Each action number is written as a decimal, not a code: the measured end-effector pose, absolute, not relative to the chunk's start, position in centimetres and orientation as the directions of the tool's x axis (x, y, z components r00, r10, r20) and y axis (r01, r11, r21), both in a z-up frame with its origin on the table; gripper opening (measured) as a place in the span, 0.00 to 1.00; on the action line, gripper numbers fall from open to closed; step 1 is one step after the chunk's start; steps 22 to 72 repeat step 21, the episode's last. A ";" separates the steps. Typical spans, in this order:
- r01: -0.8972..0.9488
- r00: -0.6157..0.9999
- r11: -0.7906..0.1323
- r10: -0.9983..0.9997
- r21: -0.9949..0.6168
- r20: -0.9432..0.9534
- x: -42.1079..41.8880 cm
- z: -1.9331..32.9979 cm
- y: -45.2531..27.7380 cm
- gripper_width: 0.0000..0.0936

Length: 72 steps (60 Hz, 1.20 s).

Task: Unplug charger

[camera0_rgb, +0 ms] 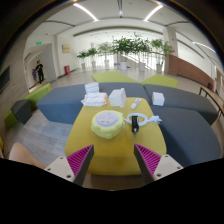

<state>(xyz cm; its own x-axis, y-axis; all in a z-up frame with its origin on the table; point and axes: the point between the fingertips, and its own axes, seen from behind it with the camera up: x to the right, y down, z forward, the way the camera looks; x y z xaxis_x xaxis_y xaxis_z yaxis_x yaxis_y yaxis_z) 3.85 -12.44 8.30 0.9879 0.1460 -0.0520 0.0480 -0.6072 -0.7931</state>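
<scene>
The hand-held gripper hangs above the near edge of a yellow rectangular counter, its two fingers spread wide apart with the magenta ribbed pads facing inward and nothing held between them. Ahead of the fingers, about midway along the counter, sits a pale round bowl-like container, and just beside it to the right stands a small dark block that looks like the charger, with a white cable curling away from it toward the counter's right edge; whether it is plugged into a socket cannot be told. The strip of yellow surface between the fingertips and these items is bare, leaving open room straight ahead. At the counter's far edge stand a stack of white items, a white folded paper piece and, on the grey cushion to the right, a white box. Grey-blue upholstered seating wraps both long sides of the counter closely. Beyond lies an open hall with pale floor, a row of green potted plants and a person standing well off at the left.
</scene>
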 end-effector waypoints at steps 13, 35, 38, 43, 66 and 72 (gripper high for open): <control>0.169 0.968 -0.578 0.248 -0.799 0.026 2.5 7.5 -14.1 0.90; 0.107 0.963 -0.596 0.260 -0.796 -0.065 1.7 6.8 -14.5 0.90; 0.107 0.963 -0.596 0.260 -0.796 -0.065 1.7 6.8 -14.5 0.90; 0.107 0.963 -0.596 0.260 -0.796 -0.065 1.7 6.8 -14.5 0.90; 0.107 0.963 -0.596 0.260 -0.796 -0.065 1.7 6.8 -14.5 0.90; 0.107 0.963 -0.596 0.260 -0.796 -0.065 1.7 6.8 -14.5 0.90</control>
